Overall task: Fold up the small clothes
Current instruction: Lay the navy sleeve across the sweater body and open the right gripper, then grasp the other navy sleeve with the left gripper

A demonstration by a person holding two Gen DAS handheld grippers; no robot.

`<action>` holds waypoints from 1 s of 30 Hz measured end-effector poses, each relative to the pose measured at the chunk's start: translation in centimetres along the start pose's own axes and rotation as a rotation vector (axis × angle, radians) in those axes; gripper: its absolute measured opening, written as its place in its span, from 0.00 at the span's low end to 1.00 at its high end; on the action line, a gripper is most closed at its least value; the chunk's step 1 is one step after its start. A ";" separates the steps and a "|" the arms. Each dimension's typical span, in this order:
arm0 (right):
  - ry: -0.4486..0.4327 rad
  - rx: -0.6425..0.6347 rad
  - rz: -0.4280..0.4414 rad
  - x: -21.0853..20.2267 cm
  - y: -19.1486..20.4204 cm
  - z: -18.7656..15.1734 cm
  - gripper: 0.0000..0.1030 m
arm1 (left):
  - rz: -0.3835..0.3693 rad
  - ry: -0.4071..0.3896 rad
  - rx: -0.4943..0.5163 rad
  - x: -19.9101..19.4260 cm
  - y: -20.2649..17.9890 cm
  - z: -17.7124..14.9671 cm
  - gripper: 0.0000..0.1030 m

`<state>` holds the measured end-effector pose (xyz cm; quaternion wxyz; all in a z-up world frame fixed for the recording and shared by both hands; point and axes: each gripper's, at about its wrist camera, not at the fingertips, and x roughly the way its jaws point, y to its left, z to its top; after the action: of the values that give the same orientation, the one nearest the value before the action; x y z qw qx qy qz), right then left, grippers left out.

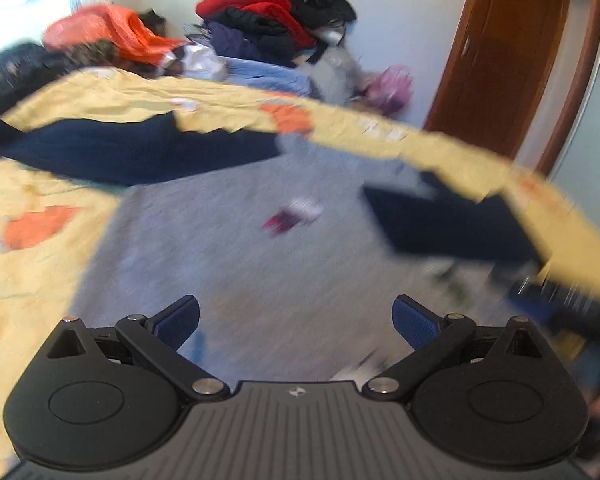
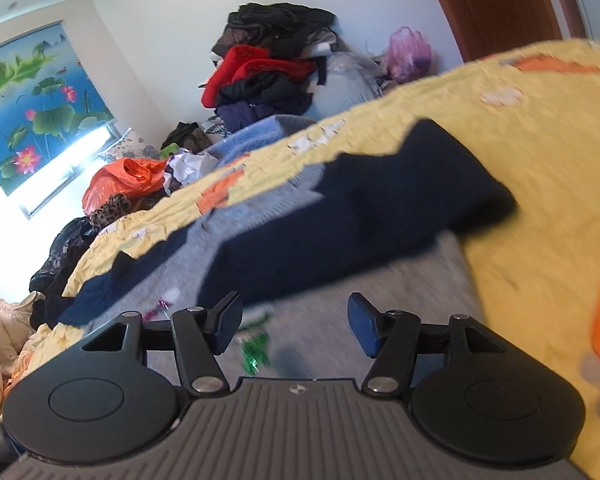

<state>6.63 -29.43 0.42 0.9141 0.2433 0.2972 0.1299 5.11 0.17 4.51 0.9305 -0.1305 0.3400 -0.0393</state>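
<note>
Lying flat on the yellow quilted bed (image 1: 40, 264), the grey sweatshirt (image 1: 228, 264) with navy sleeves is seen at twelve o'clock of the left tool (image 1: 296, 322), whose jaws stand open and empty. At one o'clock of the right tool (image 2: 295, 330), likewise parted and empty, a folded navy sleeve (image 2: 360, 224) could slide off the soft knit if brushed.

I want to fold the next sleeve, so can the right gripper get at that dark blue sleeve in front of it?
Probably yes: the right gripper is open and empty, and the dark blue sleeve lies uncovered just ahead of it.
</note>
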 end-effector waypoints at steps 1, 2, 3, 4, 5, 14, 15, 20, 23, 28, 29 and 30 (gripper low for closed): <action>-0.017 0.037 0.024 -0.5 -0.5 0.0 0.62 | -0.092 0.032 -0.059 1.1 0.0 1.3 1.00; -0.029 0.059 0.031 -0.6 -0.7 0.1 0.64 | -0.184 0.072 -0.123 2.6 0.1 2.3 1.00; -0.038 0.065 0.027 -0.7 -0.8 0.0 0.67 | -0.261 0.116 -0.190 4.3 0.3 3.1 1.00; -0.033 0.069 0.028 -0.4 -0.9 0.0 0.67 | -0.307 0.161 -0.248 6.3 0.4 3.7 1.00; -0.031 0.068 0.036 -0.2 -0.9 0.0 0.67 | -0.307 0.193 -0.296 8.2 0.4 4.2 1.00; -0.040 0.100 0.088 -0.3 -1.3 0.3 0.71 | -0.257 0.211 -0.277 14.5 -3.7 6.3 0.46; -0.041 0.103 0.092 -0.3 -1.3 0.3 0.71 | -0.216 0.240 -0.255 15.2 -4.0 6.4 0.22; -0.045 0.111 0.101 -0.5 -1.3 0.4 0.72 | -0.148 0.213 -0.146 14.7 -5.4 7.2 0.06; -0.045 0.109 0.099 -0.5 -1.3 0.4 0.72 | -0.148 0.147 -0.067 12.9 -5.8 8.0 0.05; -0.043 0.105 0.093 -0.5 -1.3 0.4 0.72 | -0.099 0.033 0.003 9.6 -3.7 9.9 0.05; -0.043 0.105 0.093 -0.5 -1.3 0.4 0.72 | -0.080 0.021 -0.004 9.1 -2.7 10.0 0.05; -0.043 0.105 0.093 -0.6 -1.3 0.4 0.72 | -0.053 0.013 -0.010 8.7 -1.7 10.1 0.05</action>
<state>6.54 -30.90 0.27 0.8993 0.3071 0.2722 0.1511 18.31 -0.69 6.93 0.9262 -0.1438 0.3427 -0.0630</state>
